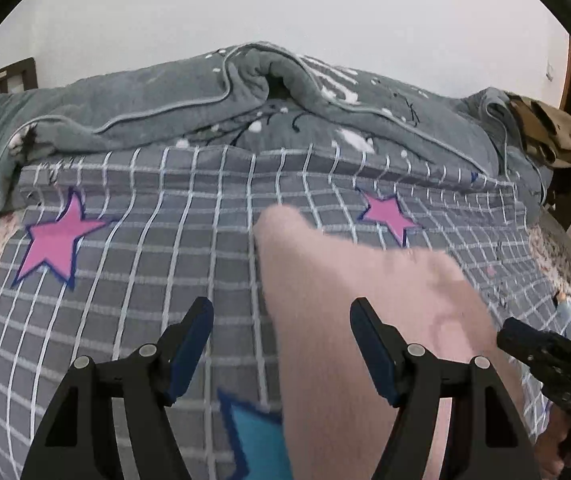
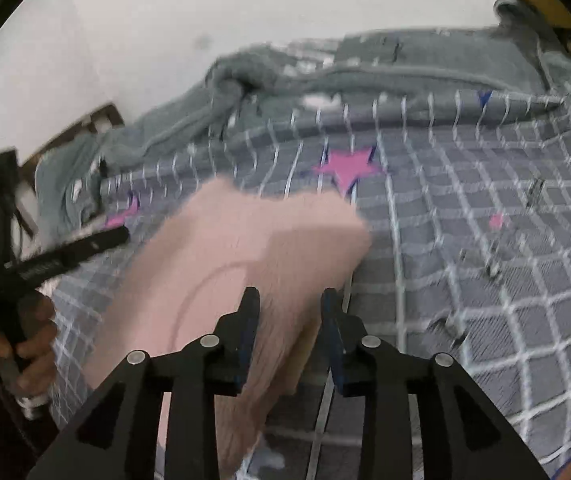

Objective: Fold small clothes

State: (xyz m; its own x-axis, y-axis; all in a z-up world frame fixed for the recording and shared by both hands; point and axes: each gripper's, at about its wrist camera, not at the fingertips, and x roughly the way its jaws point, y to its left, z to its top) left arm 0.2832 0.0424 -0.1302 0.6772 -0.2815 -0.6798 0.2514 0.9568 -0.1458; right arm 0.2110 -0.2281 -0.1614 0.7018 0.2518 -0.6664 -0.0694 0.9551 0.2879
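A small pale pink garment (image 1: 349, 304) lies on the grey checked bedspread (image 1: 165, 264), partly folded; it also shows in the right wrist view (image 2: 245, 248). My left gripper (image 1: 281, 312) is open above the bedspread, its jaws wide apart, with the pink cloth under the gap and under the right finger. My right gripper (image 2: 290, 300) is open, and the pink cloth's lower edge lies between and below its jaws. The right gripper's tip (image 1: 541, 344) shows at the right edge of the left wrist view. The left gripper (image 2: 65, 256) and the hand holding it show at the left of the right wrist view.
A rumpled grey blanket (image 1: 225, 96) lies along the back of the bed against a white wall. Pink stars (image 1: 55, 240) and a blue star (image 1: 257, 436) are printed on the bedspread. A khaki garment (image 1: 549, 128) hangs on a wooden chair at the right.
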